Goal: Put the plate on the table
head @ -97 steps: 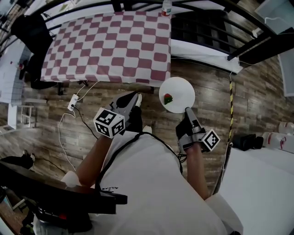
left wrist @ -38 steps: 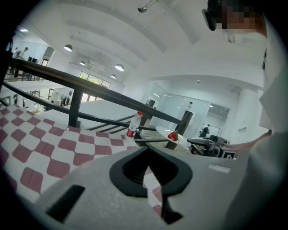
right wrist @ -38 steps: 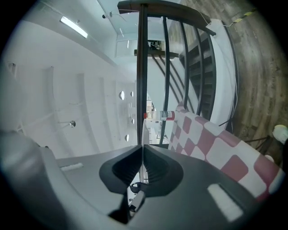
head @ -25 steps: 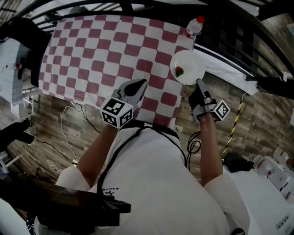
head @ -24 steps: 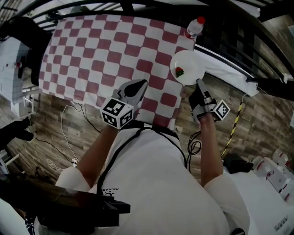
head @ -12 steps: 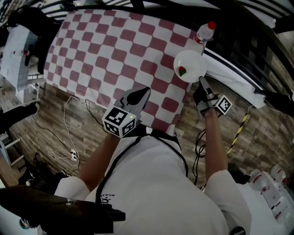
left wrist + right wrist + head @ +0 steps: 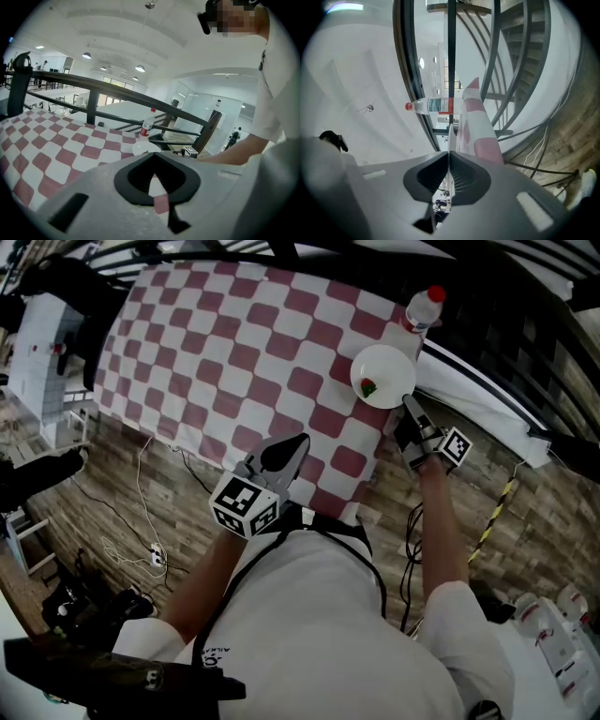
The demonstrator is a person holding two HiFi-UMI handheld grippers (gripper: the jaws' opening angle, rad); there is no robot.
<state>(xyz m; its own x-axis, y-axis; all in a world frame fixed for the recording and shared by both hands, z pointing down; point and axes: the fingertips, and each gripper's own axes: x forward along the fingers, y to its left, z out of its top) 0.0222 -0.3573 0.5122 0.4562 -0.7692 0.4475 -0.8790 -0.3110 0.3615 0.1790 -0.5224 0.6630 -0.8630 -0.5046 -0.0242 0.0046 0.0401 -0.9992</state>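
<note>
The white plate (image 7: 384, 371) carries a small red and green item (image 7: 368, 387) and hangs over the right corner of the checked table (image 7: 234, 343). I cannot tell whether it touches the cloth. My right gripper (image 7: 406, 404) is shut on its near rim, and the right gripper view shows the plate (image 7: 448, 136) edge-on between the pads. A clear bottle (image 7: 422, 307) with a red cap stands just behind the plate. My left gripper (image 7: 298, 442) is shut and holds nothing over the table's near edge. Its own view shows the plate (image 7: 145, 148) and bottle (image 7: 147, 123) ahead.
A black railing (image 7: 93, 89) runs behind the table. Right of the table lies a white panel (image 7: 478, 395), with dark bars beyond it. White cables (image 7: 141, 512) trail over the wooden floor at the left. A dark object (image 7: 66, 287) sits at the table's far left corner.
My right gripper has carried the plate down and a little further in over the table's right corner. The left gripper has barely shifted. The head camera has tilted, so the table looks rotated.
</note>
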